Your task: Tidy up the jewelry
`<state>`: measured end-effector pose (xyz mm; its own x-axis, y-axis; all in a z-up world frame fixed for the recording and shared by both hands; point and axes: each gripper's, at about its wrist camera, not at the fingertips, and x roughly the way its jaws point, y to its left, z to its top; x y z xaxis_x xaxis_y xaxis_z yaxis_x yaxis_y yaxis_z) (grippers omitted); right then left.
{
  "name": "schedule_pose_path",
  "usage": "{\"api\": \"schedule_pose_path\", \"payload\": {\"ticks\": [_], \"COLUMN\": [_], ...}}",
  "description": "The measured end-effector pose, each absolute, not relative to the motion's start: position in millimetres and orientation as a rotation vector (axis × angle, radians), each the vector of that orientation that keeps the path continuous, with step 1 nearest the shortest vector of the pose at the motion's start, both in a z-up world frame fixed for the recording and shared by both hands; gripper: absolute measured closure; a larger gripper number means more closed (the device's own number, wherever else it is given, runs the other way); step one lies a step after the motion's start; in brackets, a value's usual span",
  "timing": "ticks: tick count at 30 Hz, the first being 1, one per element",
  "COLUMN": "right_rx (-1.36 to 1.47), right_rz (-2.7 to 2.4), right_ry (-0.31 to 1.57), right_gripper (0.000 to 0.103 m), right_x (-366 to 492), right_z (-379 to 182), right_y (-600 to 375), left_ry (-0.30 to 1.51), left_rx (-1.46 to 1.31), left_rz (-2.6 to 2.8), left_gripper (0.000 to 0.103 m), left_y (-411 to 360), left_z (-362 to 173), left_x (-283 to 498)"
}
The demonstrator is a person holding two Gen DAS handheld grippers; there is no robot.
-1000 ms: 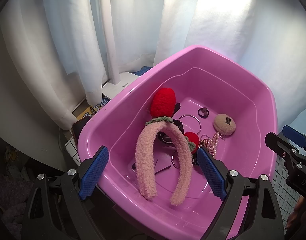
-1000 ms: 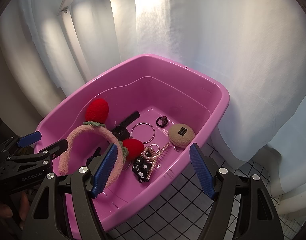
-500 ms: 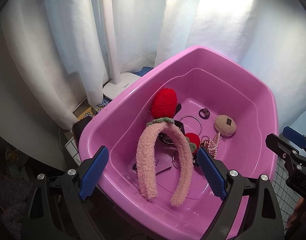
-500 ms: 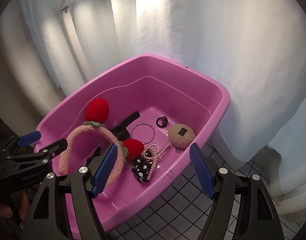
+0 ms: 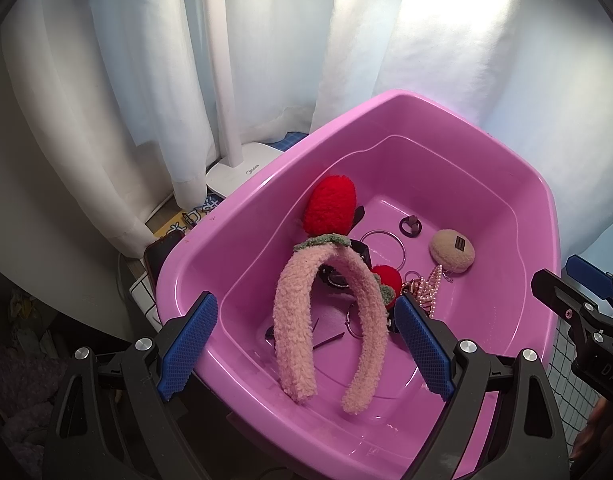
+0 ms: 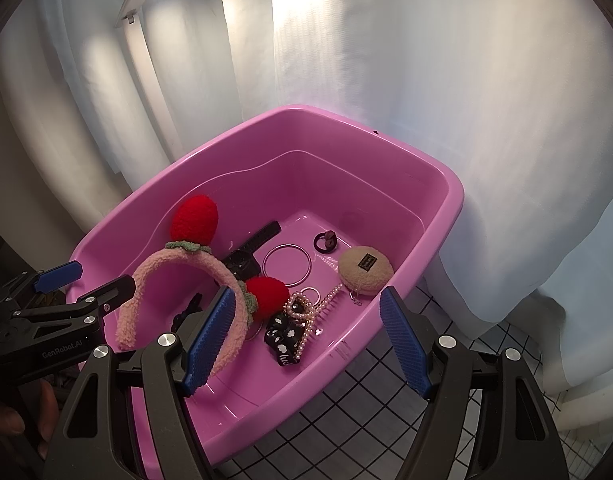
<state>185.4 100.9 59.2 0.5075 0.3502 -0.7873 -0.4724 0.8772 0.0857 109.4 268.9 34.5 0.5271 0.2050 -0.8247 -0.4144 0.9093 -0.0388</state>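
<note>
While the left wrist view looks down past the left gripper (image 5: pixel 304 344), released with its blue pads spread wide and nothing between them, the pink tub (image 5: pixel 242 216) fills the frame and every piece of jewelry lies inside it. One fuzzy pink headband (image 5: pixel 326 312) arches up off the tub floor, carrying two red pom-poms, the big one (image 5: pixel 330 208) at its crown and a smaller one (image 5: pixel 386 278) on its right leg. One beige plush clip (image 5: pixel 452 250) lies toward the right wall, and one dark ring (image 5: pixel 410 226) sits near the back.

Over to the right wrist view: the right gripper (image 6: pixel 306 340) is released too, empty, hanging over the tub's near rim. From here the count fills out: one large metal hoop (image 6: pixel 286 264), one small hoop (image 6: pixel 309 294), one pearl strand (image 6: pixel 310 316) draped across one black patterned bow (image 6: pixel 282 338), and one black strap (image 6: pixel 252 246) behind the headband.

Is this a tub being filled or one about to be sorted out? The scene fits both. Whichever piece gets gripped, the judgement is the same: take a bulky, soft item cleanly, squeeze across the headband's band rather than a pom-pom, and beware the pearls snagging the bow.
</note>
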Motion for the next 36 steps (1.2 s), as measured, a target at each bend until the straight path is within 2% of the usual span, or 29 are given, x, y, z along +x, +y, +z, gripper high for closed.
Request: {"api": "schedule_pose_path", "payload": {"ticks": [36], "right_rx": [-0.162], "right_rz": [0.506], "right_ry": [0.924], "right_gripper": [0.031], "right_x": [186.1], "right_z": [54.4], "right_y": [104.2], "left_ry": [0.970], "left_rx": [-0.259], "left_rz": [0.371], "left_gripper": [0.015], "left_y": [269.7], "left_z": [27.6], "left_x": [110.7]}}
